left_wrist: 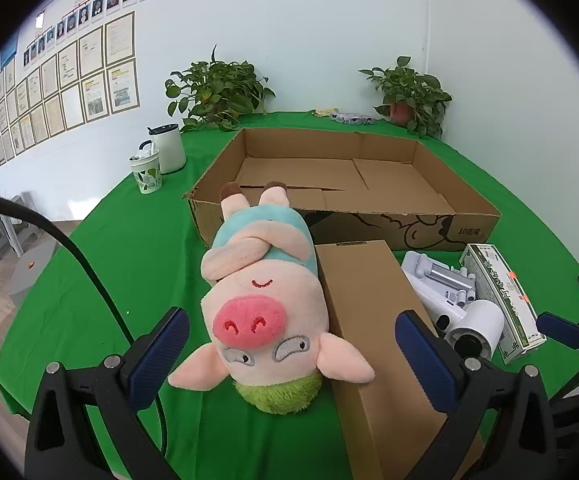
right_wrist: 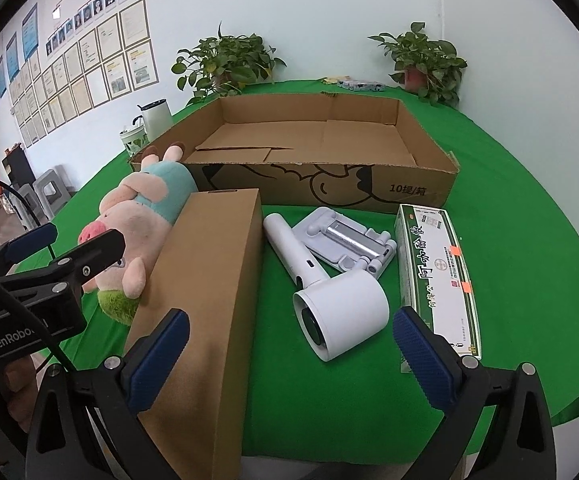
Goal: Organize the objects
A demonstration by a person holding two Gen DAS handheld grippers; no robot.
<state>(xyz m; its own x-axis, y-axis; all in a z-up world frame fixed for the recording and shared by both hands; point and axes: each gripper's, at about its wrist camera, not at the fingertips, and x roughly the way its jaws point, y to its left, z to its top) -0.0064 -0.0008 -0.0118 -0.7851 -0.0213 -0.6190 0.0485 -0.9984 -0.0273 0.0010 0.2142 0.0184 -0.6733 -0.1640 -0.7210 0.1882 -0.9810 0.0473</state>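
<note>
A plush pig [left_wrist: 261,300] in a teal shirt lies on its back on the green tablecloth, its feet against the big open cardboard box [left_wrist: 329,176]. My left gripper [left_wrist: 293,356] stands open, with the pig's head between its blue pads [left_wrist: 161,356], which do not press on it. A long brown carton [right_wrist: 209,280] lies beside the pig [right_wrist: 137,216]. My right gripper [right_wrist: 289,356] is open and empty above the carton's near end and the white hair dryer [right_wrist: 341,312]. The left gripper [right_wrist: 69,248] shows at the left edge of the right wrist view.
A white folding stand [right_wrist: 341,240] and a green-and-white packet box [right_wrist: 437,272] lie right of the dryer. The big box [right_wrist: 309,136] has nothing inside. A white kettle [left_wrist: 167,148], a patterned cup [left_wrist: 145,174] and two potted plants [left_wrist: 217,92] stand at the table's far edge.
</note>
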